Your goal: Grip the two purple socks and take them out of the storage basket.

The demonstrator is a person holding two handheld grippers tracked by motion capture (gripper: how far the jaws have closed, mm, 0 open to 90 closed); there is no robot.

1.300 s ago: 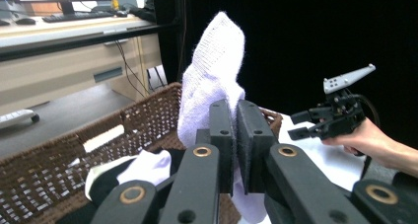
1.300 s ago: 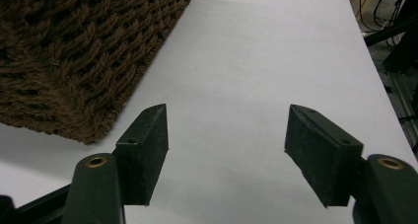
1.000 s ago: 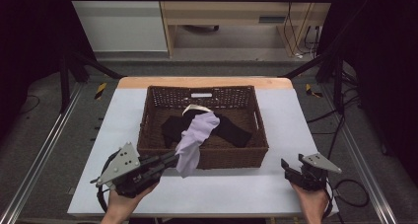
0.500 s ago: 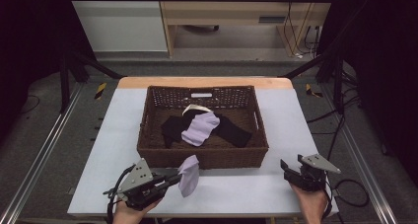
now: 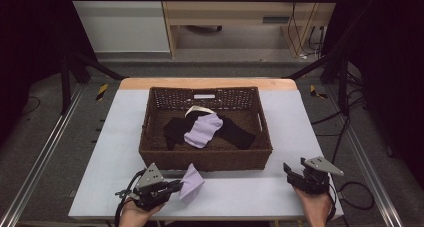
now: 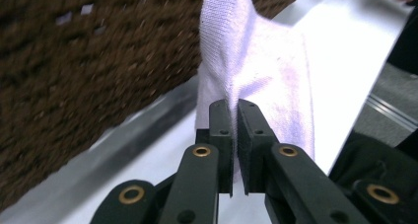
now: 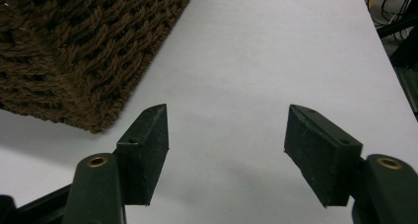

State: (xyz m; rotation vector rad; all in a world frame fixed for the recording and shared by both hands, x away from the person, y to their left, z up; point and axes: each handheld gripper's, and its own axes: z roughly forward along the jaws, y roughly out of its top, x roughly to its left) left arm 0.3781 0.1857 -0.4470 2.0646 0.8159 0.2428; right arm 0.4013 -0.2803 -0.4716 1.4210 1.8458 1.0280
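The left gripper (image 5: 176, 186) pinches a lilac sock (image 5: 190, 182) just in front of the wicker basket (image 5: 206, 160) on the desk (image 5: 250, 194); the right gripper (image 7: 226, 135) hovers, jaws apart, holding nothing

Lab: metal-framed table (image 5: 120, 137), trailing cables (image 5: 350, 189).

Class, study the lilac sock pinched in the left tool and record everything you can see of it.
The lilac sock is pale purple, of fine ribbed knit, soft and creased. The left tool has its jaws shut on a fold of it. It stands bunched over the white table, just in front of the brown wicker basket and outside it. In the high view its lower edge seems to meet the tabletop. Its toe and heel cannot be told apart.
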